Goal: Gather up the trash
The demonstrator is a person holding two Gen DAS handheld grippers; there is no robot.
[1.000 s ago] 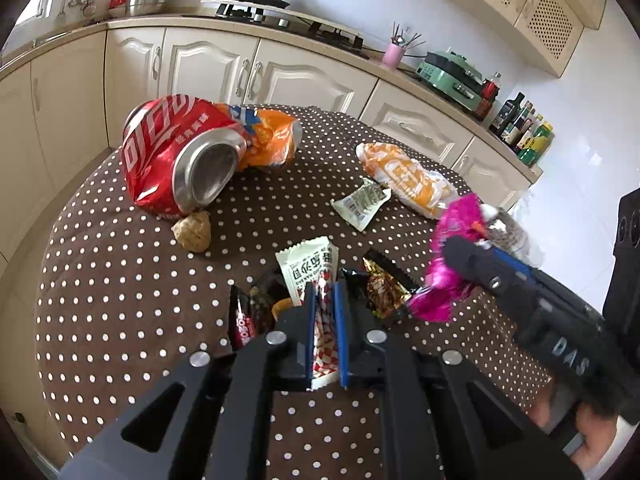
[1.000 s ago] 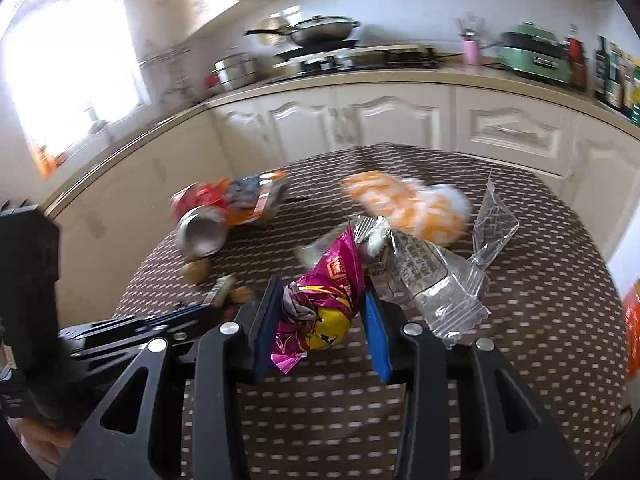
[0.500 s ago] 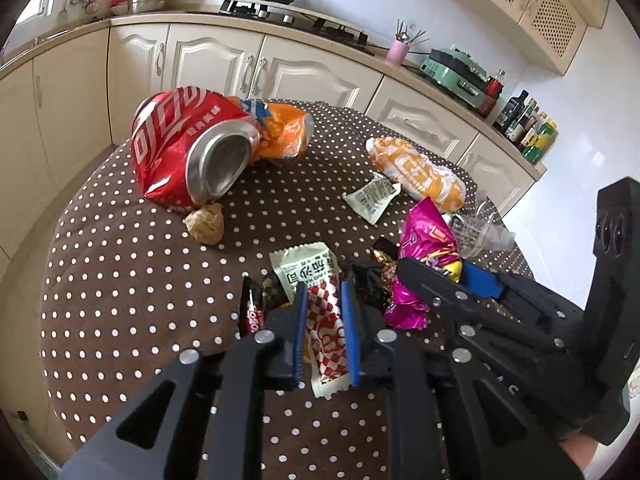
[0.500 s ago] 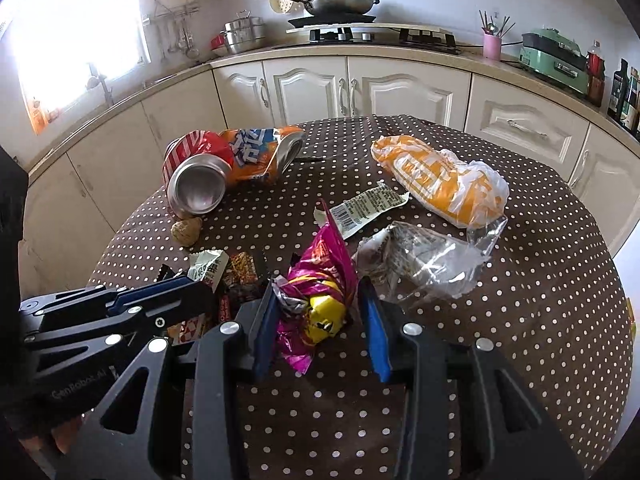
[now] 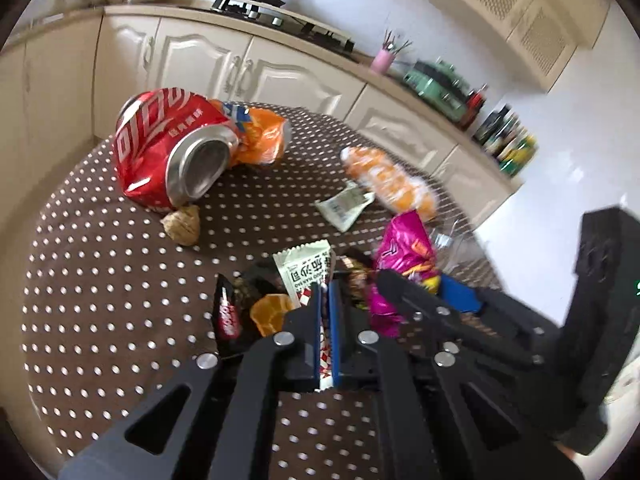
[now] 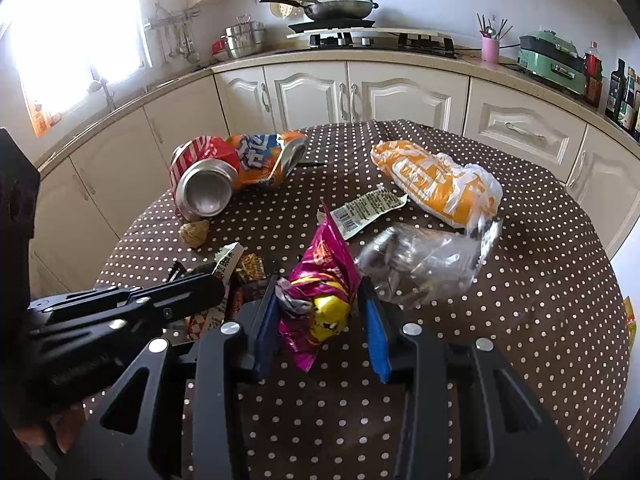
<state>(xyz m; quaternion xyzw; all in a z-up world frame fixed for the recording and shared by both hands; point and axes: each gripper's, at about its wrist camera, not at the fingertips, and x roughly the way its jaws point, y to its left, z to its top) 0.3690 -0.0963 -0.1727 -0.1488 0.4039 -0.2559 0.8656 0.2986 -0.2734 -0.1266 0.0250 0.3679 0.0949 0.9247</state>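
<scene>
Brown dotted cloth covers the round worktop [image 6: 540,300], w/ trash spread all over it. Step in hand: picking up wrappers, one per claw. Left claw [image 5: 329,300] has just been closing and now pinches the white snack wrapper [image 5: 306,270] w/ red checks, flat between its blue pads. Right claw [image 6: 318,300] is partly wide, w/ the crinkly pink wrapper [image 6: 324,280] sitting between its pads; the left pad seems to touch it, but the right pad may have a small gap, so I can't tell if it's truly gripped. Both claws point down at a slant toward the near edge of the worktop, close side by side, left one crossing in front of the right. Not yet picked: a crushed red can [image 6: 204,184] touching an orange can [image 6: 272,160] at the far left, a little brown lump [image 6: 195,233] just beside them, an orange bag [image 6: 436,184] far right, a clear plastic bag [image 6: 424,260] near the pink one, a barcode slip [image 6: 366,210] in the middle, and small dark wrappers [image 5: 230,312] by the left claw. Next, I think, both claws should lift their wrappers up gently and carry them to a bin; no bin shows here.
</scene>
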